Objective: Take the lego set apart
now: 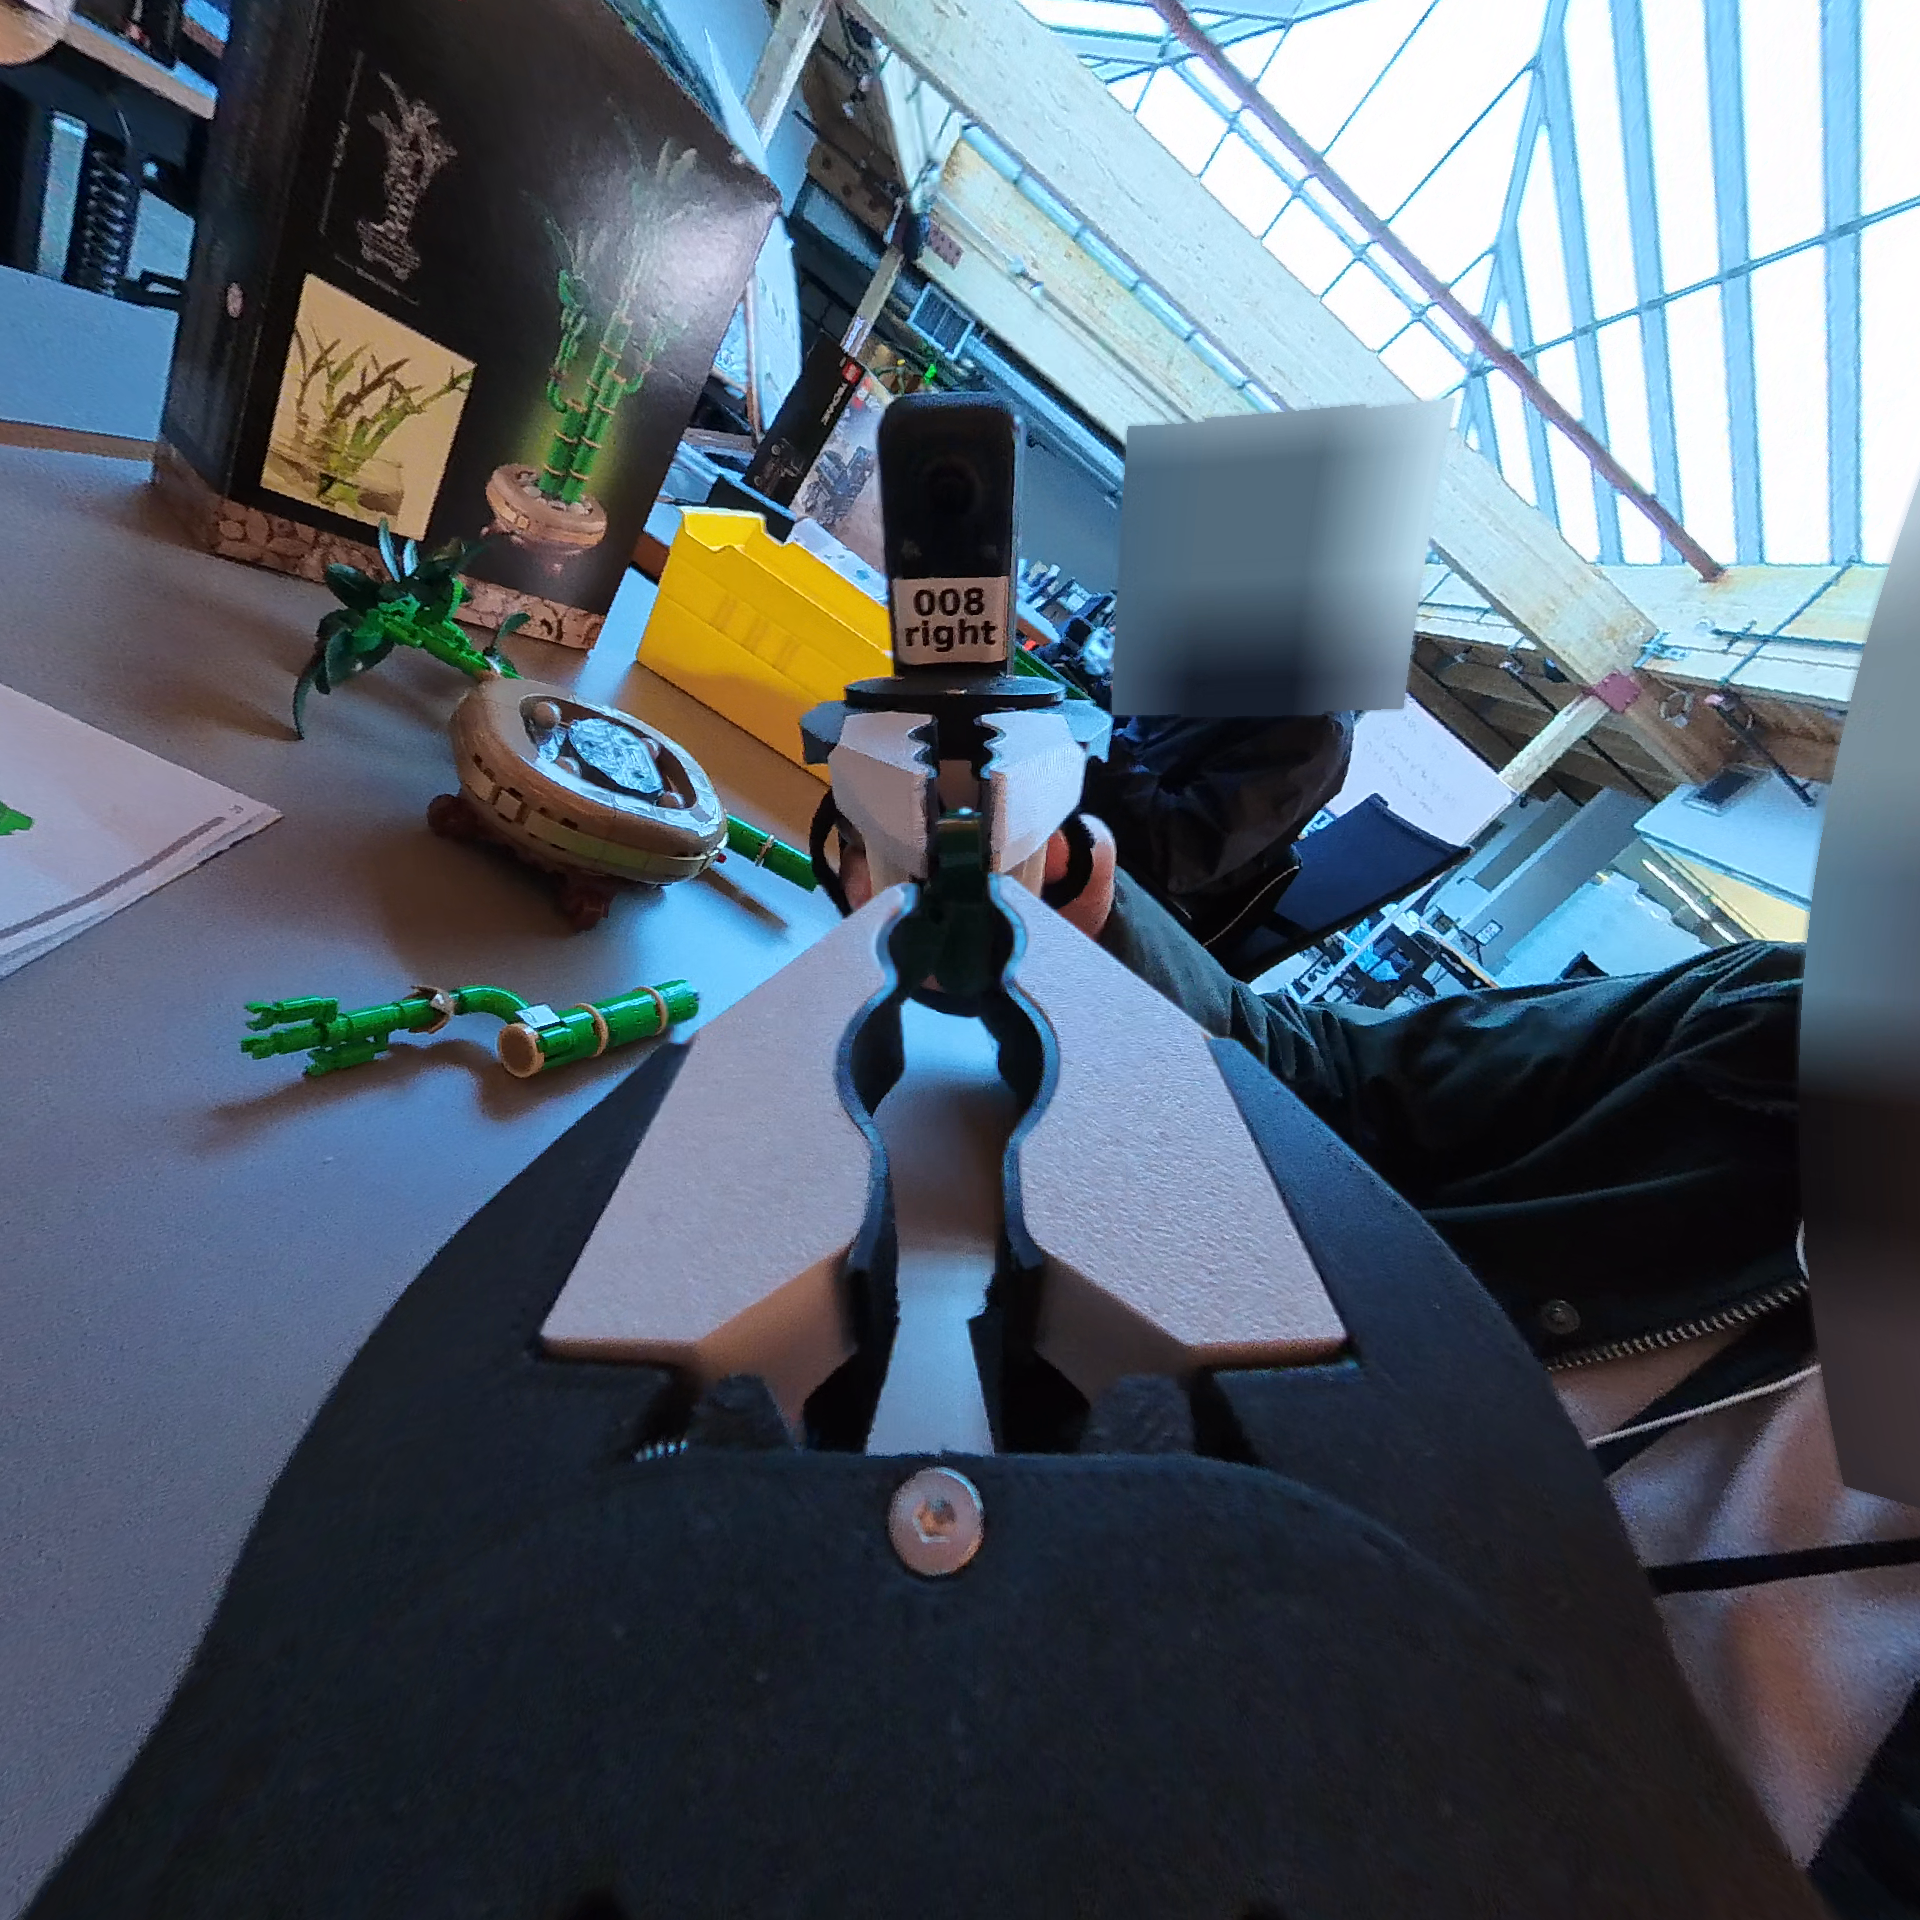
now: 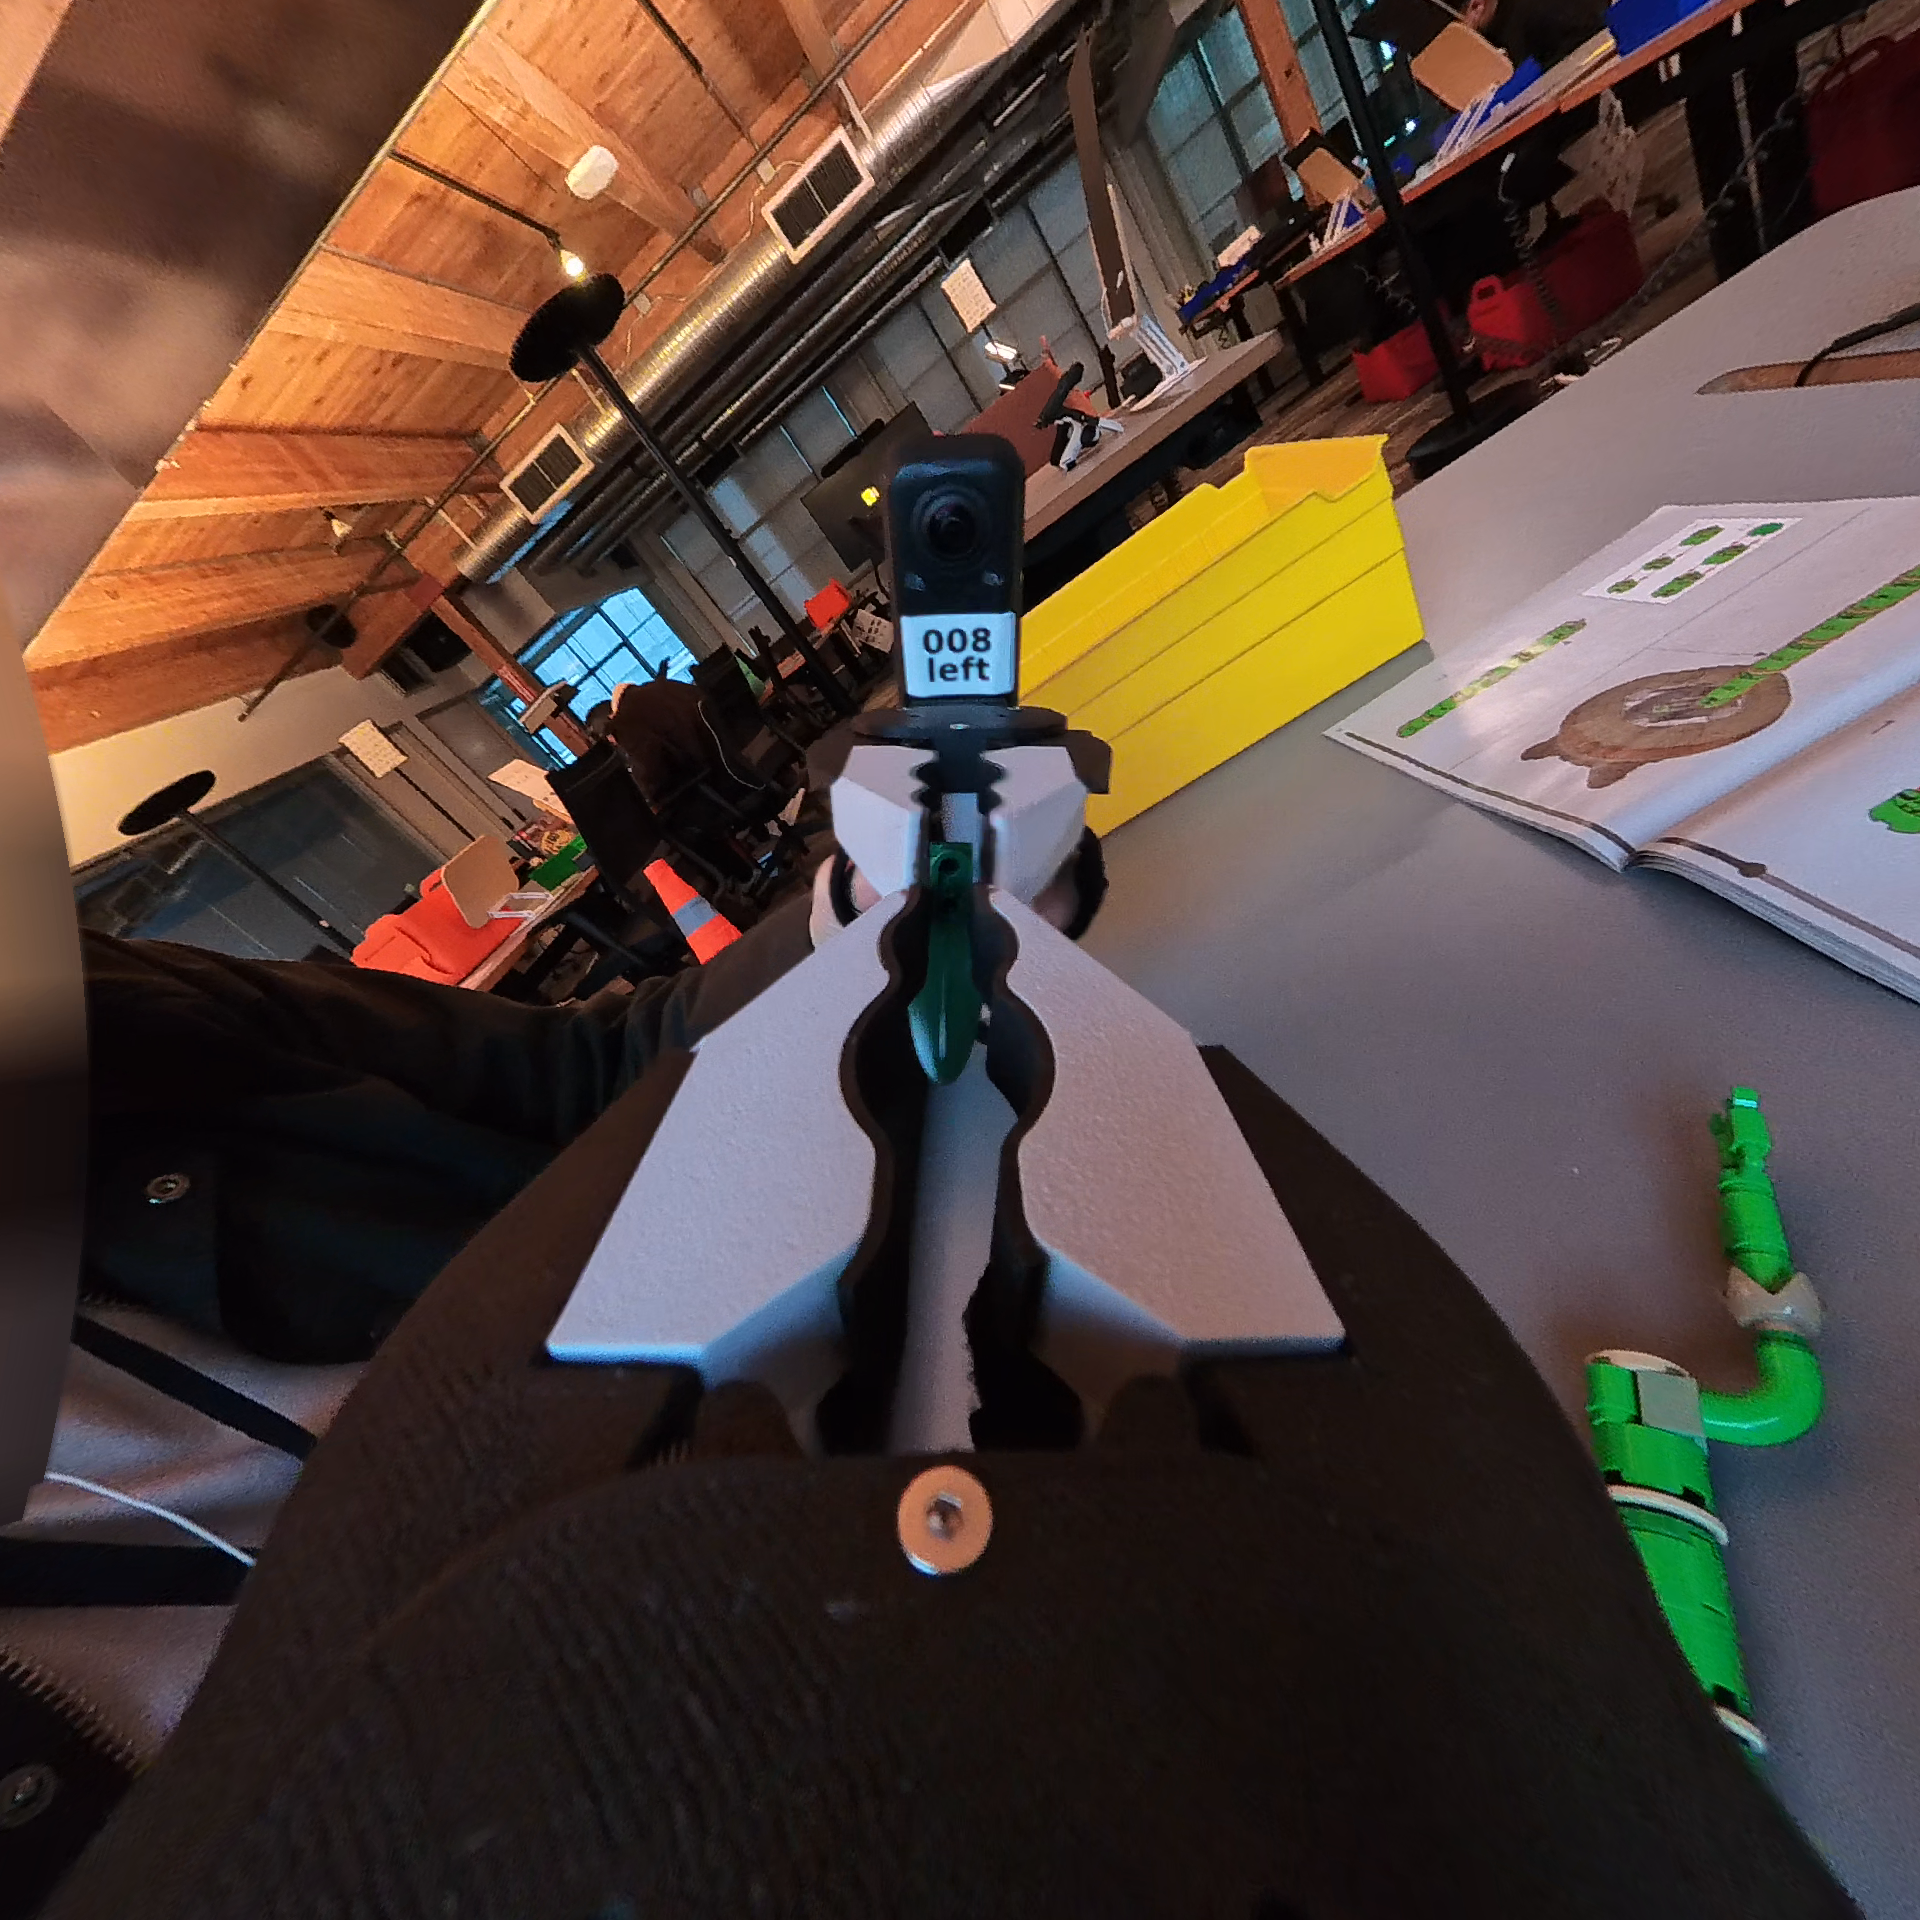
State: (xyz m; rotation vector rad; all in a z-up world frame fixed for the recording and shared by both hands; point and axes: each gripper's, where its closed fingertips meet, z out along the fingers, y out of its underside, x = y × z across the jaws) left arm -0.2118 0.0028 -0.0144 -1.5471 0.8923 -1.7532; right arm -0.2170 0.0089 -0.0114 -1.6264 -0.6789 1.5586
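Bright skylight glare, fisheye edges, soft shadows

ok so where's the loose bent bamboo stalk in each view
Left wrist view: the bent bamboo stalk lies on the grey table, left of centre, left of the fingers.
Right wrist view: it lies at the lower right edge, running up the picture.
Shared landmark: the yellow bin behind both grippers.
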